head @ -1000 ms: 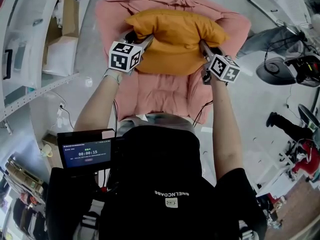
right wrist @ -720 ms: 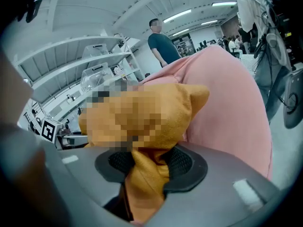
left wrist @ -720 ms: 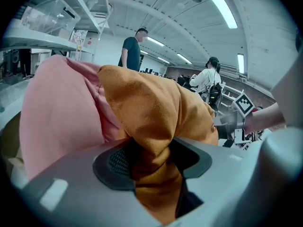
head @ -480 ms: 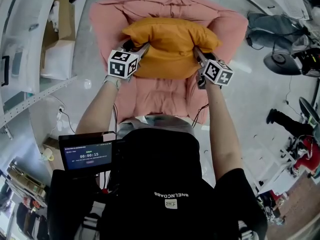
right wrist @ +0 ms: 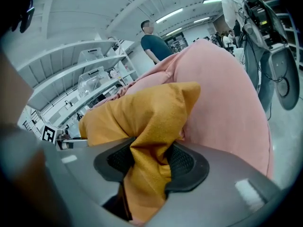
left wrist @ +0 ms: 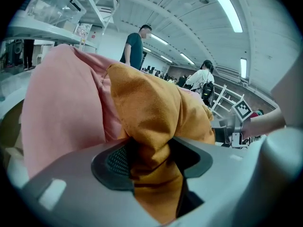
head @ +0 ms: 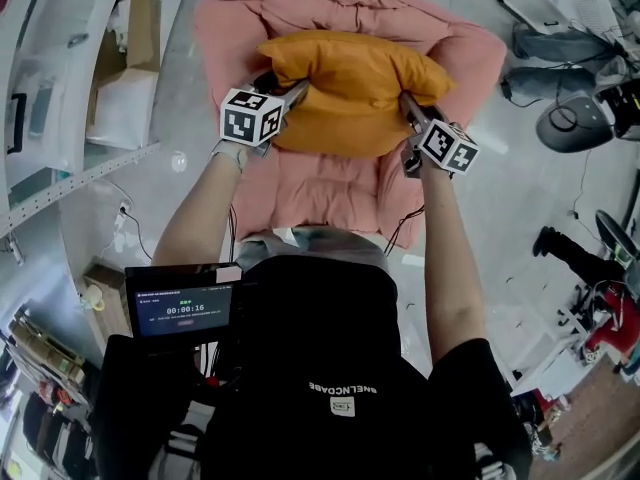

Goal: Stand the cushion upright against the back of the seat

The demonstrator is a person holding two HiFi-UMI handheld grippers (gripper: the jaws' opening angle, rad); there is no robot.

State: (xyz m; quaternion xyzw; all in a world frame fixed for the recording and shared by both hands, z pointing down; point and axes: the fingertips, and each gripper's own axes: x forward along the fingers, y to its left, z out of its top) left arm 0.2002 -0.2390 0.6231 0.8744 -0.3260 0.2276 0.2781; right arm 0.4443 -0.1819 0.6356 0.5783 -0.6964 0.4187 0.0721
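The pink armchair (head: 325, 183) fills the middle of the head view. Across the rear of its seat, resting against its backrest, is the orange cushion (head: 350, 83); the steep downward view does not show whether it stands fully upright.

In front of the armchair, the person's black top (head: 330, 368) carries a small line of white letters that is too fine to read reliably. Beside it, off the armchair's front left corner, a small screen (head: 182, 311) shows a timer reading 00:00:16.

The left gripper (head: 290, 90) is at the armchair's left arm, its jaws clamped on a bunched corner of the cushion. The right gripper (head: 408, 103), at the armchair's right arm, pinches the opposite corner the same way, with fabric squeezed between its ribbed pads. Each gripper carries a cube with black-and-white square markers, one on the left (head: 252, 115) and one on the right (head: 448, 146).
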